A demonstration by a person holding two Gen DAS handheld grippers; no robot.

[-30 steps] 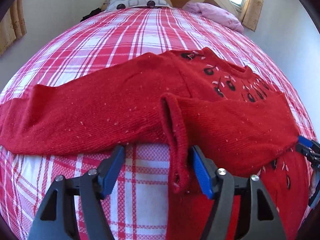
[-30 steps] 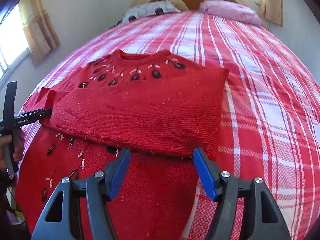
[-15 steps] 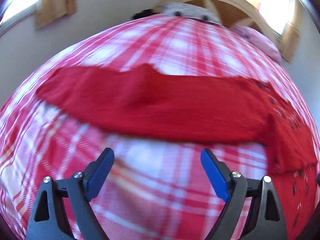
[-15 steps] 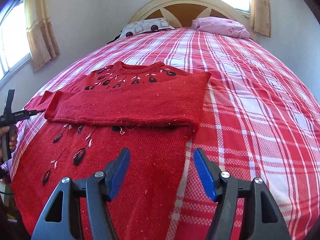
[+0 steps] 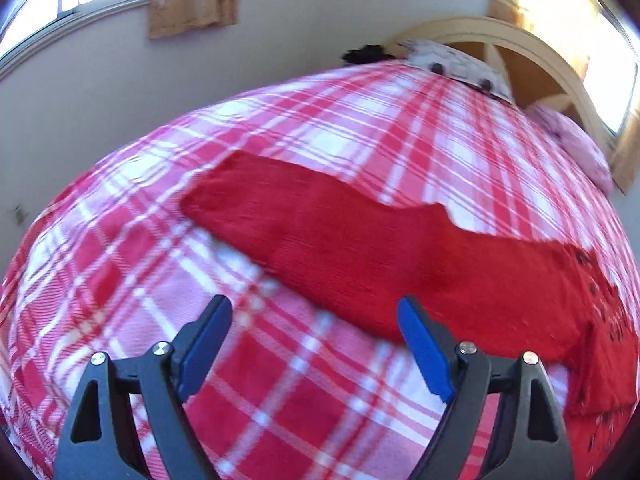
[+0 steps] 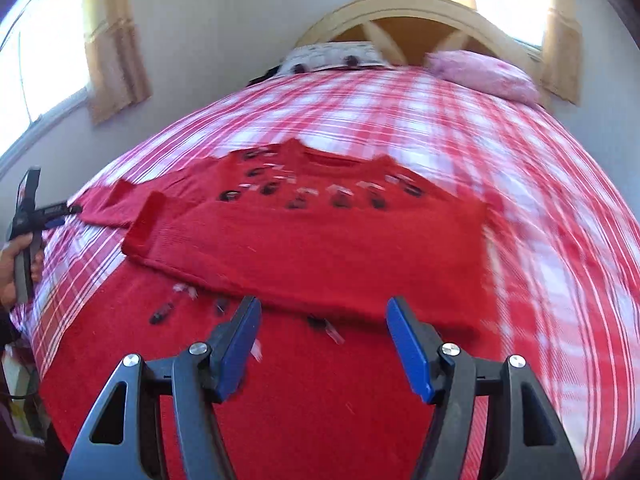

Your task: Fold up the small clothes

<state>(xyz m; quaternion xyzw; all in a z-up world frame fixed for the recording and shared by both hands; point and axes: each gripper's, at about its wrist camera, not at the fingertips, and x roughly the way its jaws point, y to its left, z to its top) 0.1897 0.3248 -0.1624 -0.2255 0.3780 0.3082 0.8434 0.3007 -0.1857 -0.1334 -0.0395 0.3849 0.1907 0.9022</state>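
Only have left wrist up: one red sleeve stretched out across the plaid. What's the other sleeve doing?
Observer: The right wrist view shows the other sleeve folded flat across the chest of the sweater, its cuff at the left of that picture.
Operator: Neck end up the bed?
Observer: Yes, the collar lies toward the headboard, with dark embroidered motifs below it.
Operator: Right side holding anything?
Observer: No. The right gripper is open above the sweater's lower body, with nothing between its jaws.
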